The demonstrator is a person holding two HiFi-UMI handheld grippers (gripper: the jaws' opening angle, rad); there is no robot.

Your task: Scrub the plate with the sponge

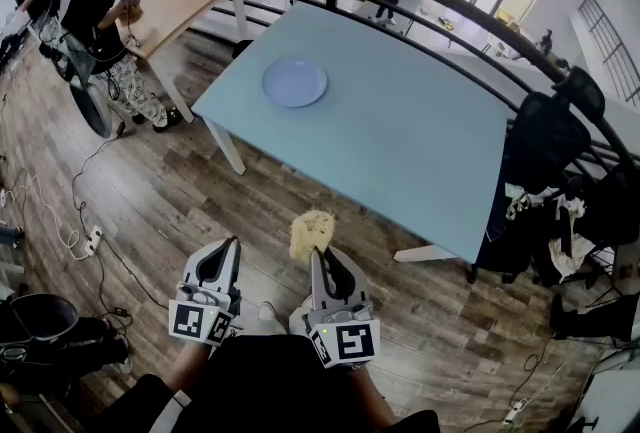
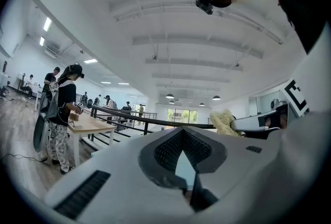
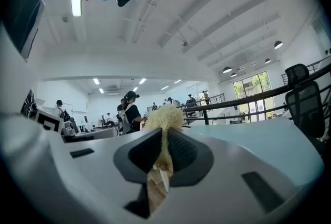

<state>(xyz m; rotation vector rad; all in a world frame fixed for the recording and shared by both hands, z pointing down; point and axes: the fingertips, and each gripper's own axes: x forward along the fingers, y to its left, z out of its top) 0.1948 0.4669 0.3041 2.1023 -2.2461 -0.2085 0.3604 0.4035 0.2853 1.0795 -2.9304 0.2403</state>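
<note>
Yellow sponge [image 1: 312, 229] clamped in right gripper [image 1: 319, 259]; left gripper [image 1: 233, 248] jaws together, nothing btwn. Plate [image 1: 294, 82] far off on table [image 1: 400, 151], well apart from both. Scrub not started, all to do.

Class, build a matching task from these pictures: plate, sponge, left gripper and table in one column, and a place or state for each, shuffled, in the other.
1 plate
2 sponge
3 left gripper
4 table

A stands on the wooden floor
B jaws together, empty
C lies on the table
D clamped in the right gripper

Pairs: 1-C, 2-D, 3-B, 4-A
</note>
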